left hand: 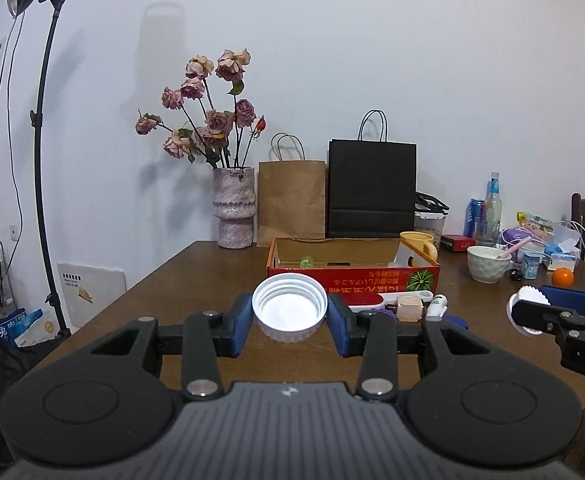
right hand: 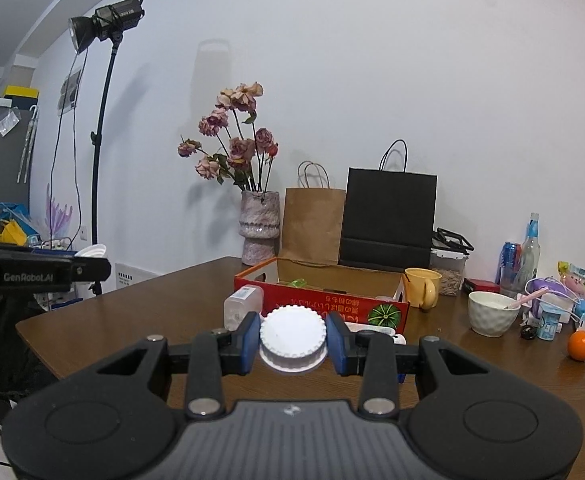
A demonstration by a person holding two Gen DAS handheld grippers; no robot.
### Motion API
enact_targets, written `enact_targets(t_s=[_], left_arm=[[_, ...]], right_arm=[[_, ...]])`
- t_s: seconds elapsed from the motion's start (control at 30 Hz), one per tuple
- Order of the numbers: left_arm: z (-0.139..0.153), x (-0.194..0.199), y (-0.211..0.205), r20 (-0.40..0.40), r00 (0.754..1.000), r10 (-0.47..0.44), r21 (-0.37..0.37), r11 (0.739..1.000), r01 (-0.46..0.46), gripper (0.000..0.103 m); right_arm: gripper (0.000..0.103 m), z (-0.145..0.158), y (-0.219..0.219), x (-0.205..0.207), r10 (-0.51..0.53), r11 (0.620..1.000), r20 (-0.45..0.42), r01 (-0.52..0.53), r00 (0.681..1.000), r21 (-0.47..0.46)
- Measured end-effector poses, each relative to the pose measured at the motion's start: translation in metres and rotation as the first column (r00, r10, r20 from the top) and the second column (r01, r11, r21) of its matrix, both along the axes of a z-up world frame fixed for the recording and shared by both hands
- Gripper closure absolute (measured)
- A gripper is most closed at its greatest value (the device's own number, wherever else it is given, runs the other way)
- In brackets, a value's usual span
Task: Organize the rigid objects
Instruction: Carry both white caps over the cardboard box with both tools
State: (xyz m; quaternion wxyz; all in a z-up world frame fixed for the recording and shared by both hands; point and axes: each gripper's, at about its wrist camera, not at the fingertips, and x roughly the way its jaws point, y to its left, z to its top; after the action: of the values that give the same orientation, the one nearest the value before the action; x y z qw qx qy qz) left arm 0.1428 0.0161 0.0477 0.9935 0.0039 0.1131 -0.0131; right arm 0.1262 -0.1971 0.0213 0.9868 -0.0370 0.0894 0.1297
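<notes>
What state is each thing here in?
Left claw: clamped on white threaded plastic cap, hollow side up.
Right claw: clamped on white ridged plastic lid, top up.
Red cardboard box: open.
Yellow ceramic mug: upright.

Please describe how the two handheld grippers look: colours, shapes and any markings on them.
Both the left gripper and the right gripper are matte black, with blue finger pads, silver round pivot pins, two round discs and a ribbed grey body. White "GenRobot.AI" lettering marks the left one's side.
</notes>
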Motion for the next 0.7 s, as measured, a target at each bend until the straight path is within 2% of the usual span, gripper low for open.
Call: enact_targets(t_s=[0.33, 0.53, 0.7], left_arm=[[0.018, 0.088, 0.004, -0.012, 1.000, 0.026, -0.028, 0.999, -0.026, 0.063], [0.032, 0.153, 0.002, 0.009, 1.000, 0.019, -0.011, 1.000, -0.019, 0.063], [0.031, 0.213, -0.001, -0.020, 1.000, 0.011, -0.017, 1.000, -0.011, 0.063]], right_arm=[[0.068, 0.022, -0.004, 0.076, 0.037, 0.999, -0.003, -0.037, 0.999, 0.014], [0.068, 0.038, -0.013, 0.154, 0.064, 0.997, -0.016, -0.063, 0.998, 0.052], [0.068, 0.039, -0.019, 0.226, 0.042, 0.995, -0.050, -0.038, 0.998, 0.087]])
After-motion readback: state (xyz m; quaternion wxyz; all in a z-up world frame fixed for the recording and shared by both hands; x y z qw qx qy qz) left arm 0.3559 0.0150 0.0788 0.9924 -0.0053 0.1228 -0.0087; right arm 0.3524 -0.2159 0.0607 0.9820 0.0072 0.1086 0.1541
